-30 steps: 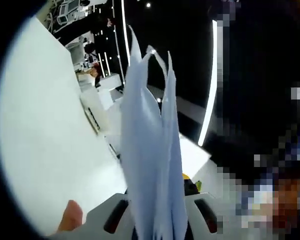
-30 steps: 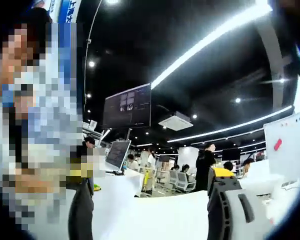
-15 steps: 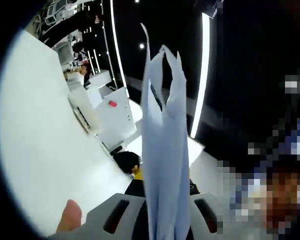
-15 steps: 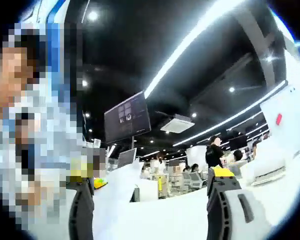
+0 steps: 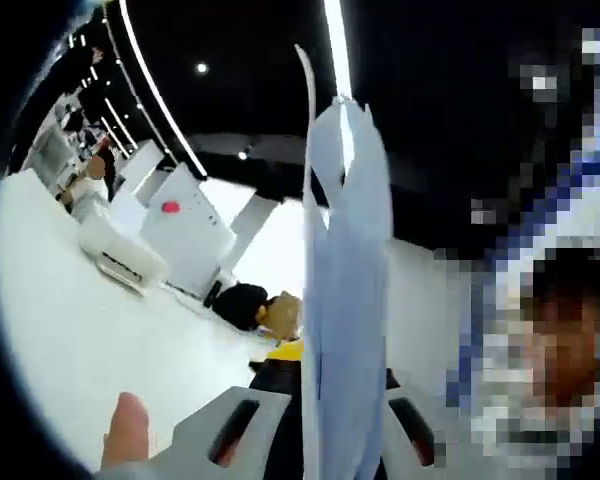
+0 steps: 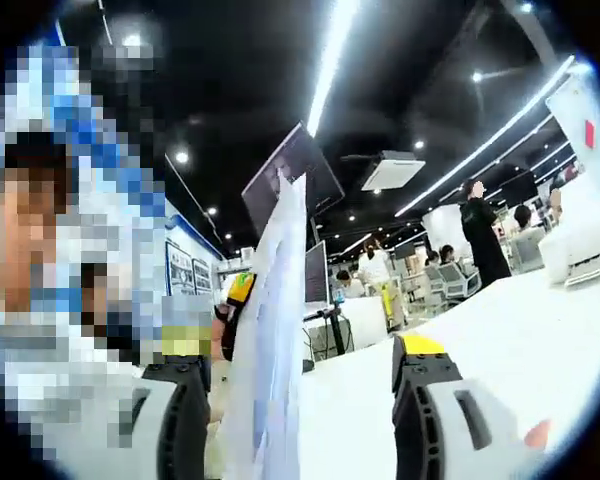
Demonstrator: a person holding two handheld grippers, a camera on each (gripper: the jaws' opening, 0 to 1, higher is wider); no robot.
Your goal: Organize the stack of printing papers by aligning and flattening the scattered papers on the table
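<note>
Several papers (image 5: 342,300) stand on edge in the left claw (image 5: 325,440), sheets fanning apart at their far tips, well off the table (image 5: 70,340). Judged: held upright like this so the loose edges can be tapped or squared before laying flat.

Left claw: jaws closed on the near end of the sheaf, pinching it between them; a fingertip (image 5: 126,432) shows just left of the jaw.

Right claw (image 6: 300,430): jaws wide apart, gripping nothing. The papers (image 6: 265,370) rise edge-on between its jaws, closer to the left one; touching or not, cannot tell. The left claw's yellow-tipped body (image 6: 235,300) sits just behind the sheets. Judged: right claw is placed to take or steady the free end.

Beyond: a white box with a red mark (image 5: 185,225) far left of the left claw, a hanging monitor (image 6: 315,175) above the right, people (image 6: 480,225) standing at desks further off.
</note>
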